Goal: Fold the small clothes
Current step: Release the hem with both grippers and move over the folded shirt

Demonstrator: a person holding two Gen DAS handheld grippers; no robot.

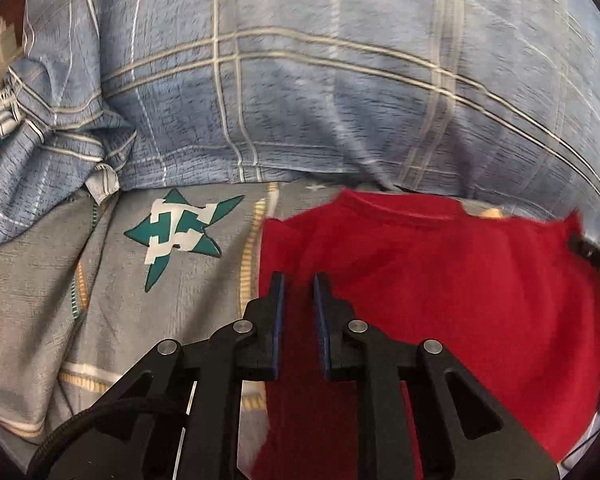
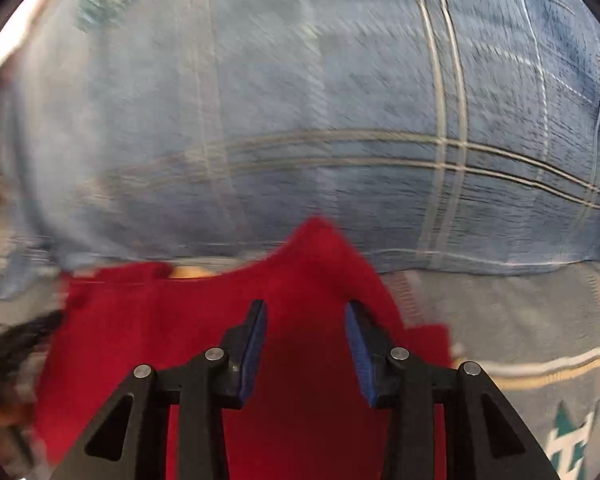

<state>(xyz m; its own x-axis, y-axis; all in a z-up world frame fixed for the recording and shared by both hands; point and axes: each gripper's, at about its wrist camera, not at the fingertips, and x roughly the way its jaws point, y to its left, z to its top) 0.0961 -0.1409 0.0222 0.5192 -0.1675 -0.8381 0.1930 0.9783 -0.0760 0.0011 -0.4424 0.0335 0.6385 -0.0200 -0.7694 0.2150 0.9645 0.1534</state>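
Observation:
A small red garment (image 1: 440, 280) lies on a grey patterned bedsheet (image 1: 112, 308). In the left wrist view my left gripper (image 1: 299, 280) hovers over the garment's left edge, its fingers a narrow gap apart with nothing between them. The right gripper's tip (image 1: 592, 256) shows at the garment's right edge. In the right wrist view the red garment (image 2: 180, 320) lies under my right gripper (image 2: 306, 308), whose fingers stand wide apart and empty. A pointed part of the garment (image 2: 320, 240) sticks up toward the pillow. Both views are motion-blurred.
A large blue plaid pillow (image 1: 320, 92) lies just behind the garment, also in the right wrist view (image 2: 300, 120). Crumpled blue plaid fabric (image 1: 60, 140) sits at the left. A green star print (image 1: 180, 232) marks the sheet left of the garment.

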